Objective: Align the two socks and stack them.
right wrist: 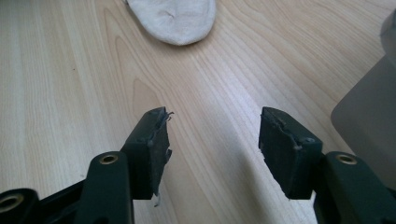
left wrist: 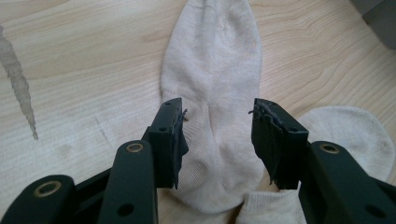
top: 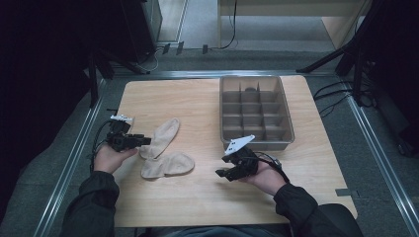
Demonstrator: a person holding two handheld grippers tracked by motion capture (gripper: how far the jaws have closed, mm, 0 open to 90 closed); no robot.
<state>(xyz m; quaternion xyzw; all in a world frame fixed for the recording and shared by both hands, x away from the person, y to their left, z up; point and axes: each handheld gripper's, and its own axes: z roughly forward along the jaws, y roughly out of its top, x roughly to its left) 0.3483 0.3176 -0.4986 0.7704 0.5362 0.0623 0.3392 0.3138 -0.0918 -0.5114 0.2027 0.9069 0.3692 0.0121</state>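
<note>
Two cream socks lie on the wooden table (top: 197,197). One sock (top: 165,134) runs up and to the right, the other sock (top: 168,165) lies below it, and their cuffs meet at the left. My left gripper (top: 144,141) sits at that cuff end, open. In the left gripper view its jaws stand apart over the long sock (left wrist: 215,93) without pressing it, and the second sock (left wrist: 348,135) shows at the right. My right gripper (top: 223,174) is open over bare wood, right of the socks and just below the tray. The toe of a sock (right wrist: 173,18) lies ahead of it.
A grey tray (top: 284,116) with several empty compartments stands at the back right of the table; its corner (right wrist: 369,116) shows beside my right gripper. Black stands and cables surround the table on the floor. Metal rails run along both sides.
</note>
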